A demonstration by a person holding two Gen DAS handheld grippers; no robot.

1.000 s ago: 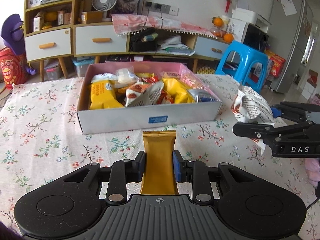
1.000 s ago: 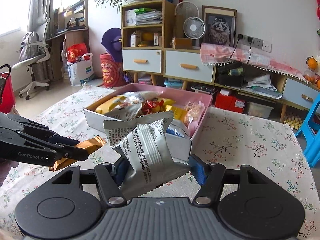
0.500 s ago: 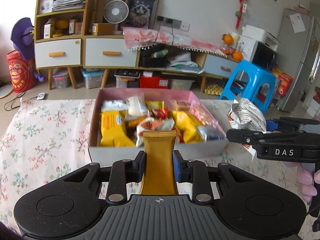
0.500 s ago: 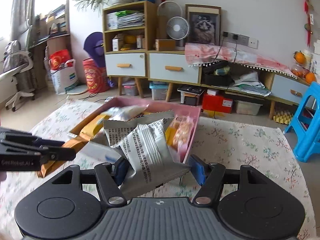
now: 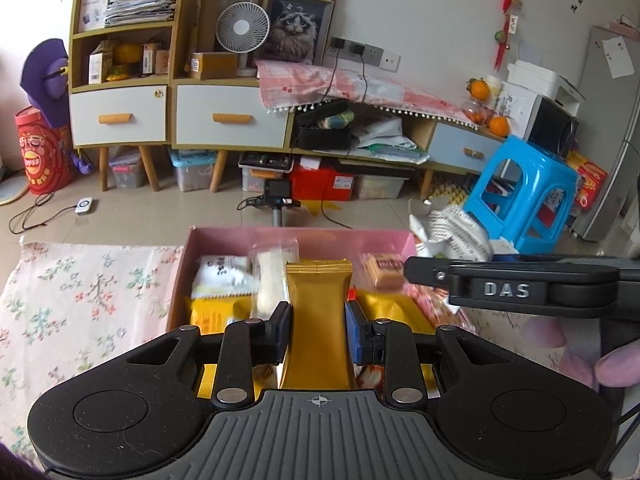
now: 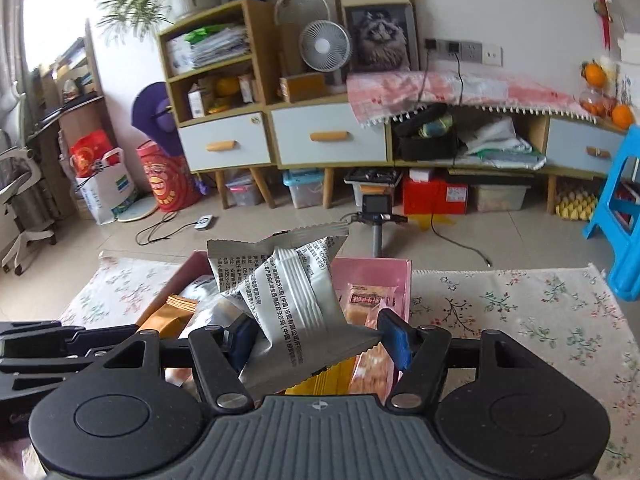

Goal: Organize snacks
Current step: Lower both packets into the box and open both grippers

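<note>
My left gripper (image 5: 318, 316) is shut on a gold snack bar (image 5: 318, 292) that stands up between its pads, over the near half of the pink box (image 5: 280, 234). The box holds several snack packets. My right gripper (image 6: 316, 336) is shut on a crumpled silver packet with printed text (image 6: 288, 292), held above the box's right part. In the left wrist view the right gripper (image 5: 412, 270) reaches in from the right with the silver packet (image 5: 452, 234) sticking up. In the right wrist view the gold bar (image 6: 172, 316) shows low at the left, over the pink box (image 6: 372, 268).
A floral tablecloth (image 5: 88, 288) covers the table on both sides of the box. Beyond the far edge a small camera on a pole (image 5: 276, 196) stands on the floor. A blue stool (image 5: 520, 196) is at the right. A gloved fingertip (image 5: 616, 368) shows at the right edge.
Both grippers have moved forward and slightly up, from in front of the box to over it. Each still holds its snack, and the two have come closer together.
</note>
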